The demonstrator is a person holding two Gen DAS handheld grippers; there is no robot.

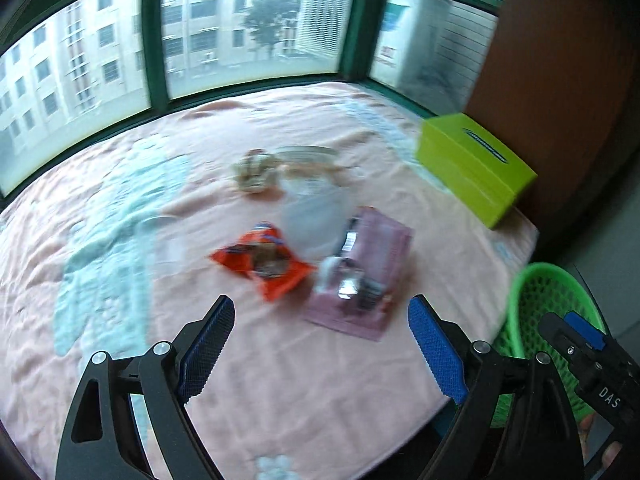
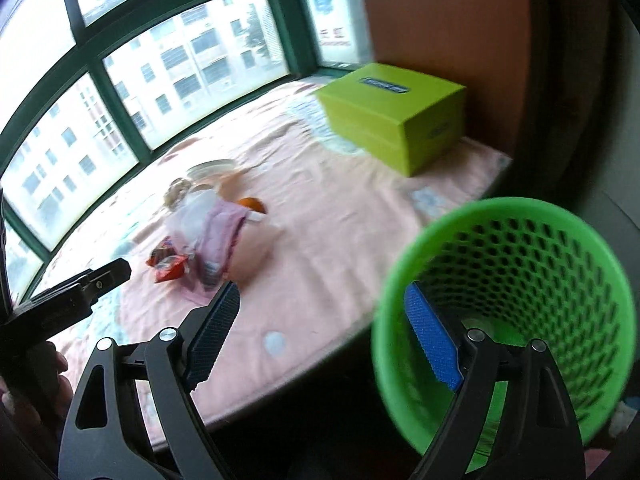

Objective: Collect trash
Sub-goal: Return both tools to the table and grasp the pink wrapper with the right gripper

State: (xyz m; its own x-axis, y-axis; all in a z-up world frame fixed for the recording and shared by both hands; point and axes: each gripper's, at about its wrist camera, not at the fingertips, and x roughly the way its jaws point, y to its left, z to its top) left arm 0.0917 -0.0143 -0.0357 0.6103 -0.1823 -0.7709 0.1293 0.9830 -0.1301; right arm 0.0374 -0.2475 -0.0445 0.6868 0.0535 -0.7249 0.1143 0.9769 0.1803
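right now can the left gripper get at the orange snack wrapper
Probably yes. The left gripper is open and empty, and the orange snack wrapper lies just ahead of it on the pink cloth, with only bare cloth between them. The pink packet lies beside it, not across the path.

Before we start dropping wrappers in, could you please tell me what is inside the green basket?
Inside the green basket, only its own mesh wall shows, with no trash visible. The right claw covers the lower part, and blur hides the bottom, so that area cannot be checked.

Probably a home bedroom: pink quilted bedspread (image 1: 280, 360) beneath a bay window (image 1: 256, 28) facing apartment blocks.
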